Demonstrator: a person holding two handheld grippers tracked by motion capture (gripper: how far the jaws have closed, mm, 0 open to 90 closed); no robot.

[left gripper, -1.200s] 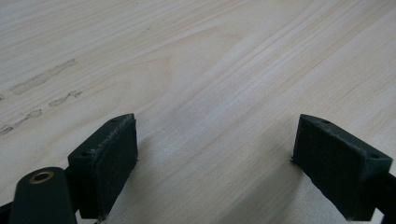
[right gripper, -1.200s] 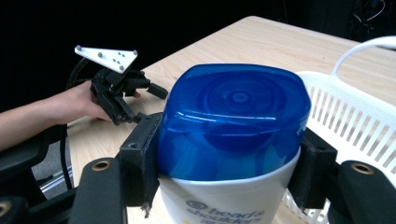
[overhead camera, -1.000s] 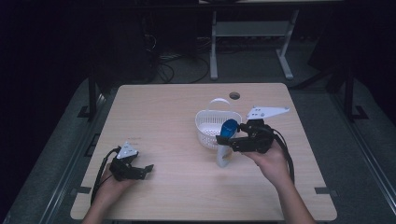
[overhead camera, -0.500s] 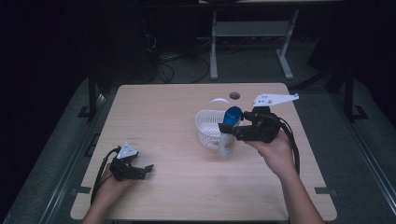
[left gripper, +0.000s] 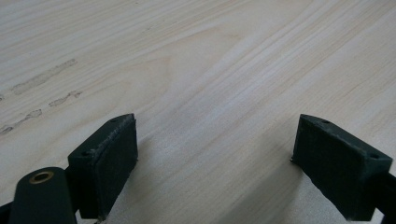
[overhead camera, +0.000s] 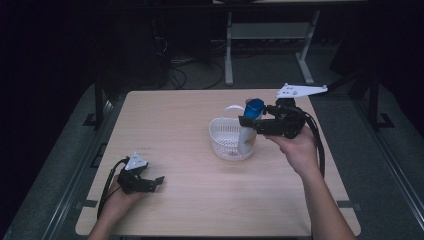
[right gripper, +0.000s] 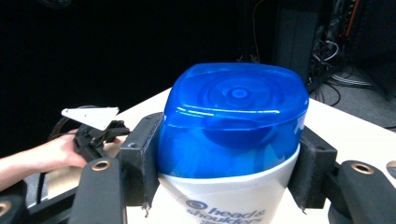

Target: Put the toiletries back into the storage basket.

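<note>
High view: right tongs [overhead camera: 244, 121] grip bottle [overhead camera: 251, 120] above basket [overhead camera: 224, 141].

Shampoo bottle [right gripper: 233, 140]: lower body cut off by the bottom edge of the right gripper view; printed label truncated after the brand name. In the high view, the white body [overhead camera: 248, 140] is partly hidden behind the wall of the white basket [overhead camera: 220, 137], and its base cannot be made out.

Right gripper [overhead camera: 248, 120]: pad contact with the bottle is too small to be judged in the high view.

Left gripper [left gripper: 215, 163]: jaws cut off at the bottom edge of the left gripper view.

Person: both forearms cut off by the bottom edge of the high view.

Background beyond the table [overhead camera: 165, 130]: lost in darkness; cables and frames are barely resolved.
</note>
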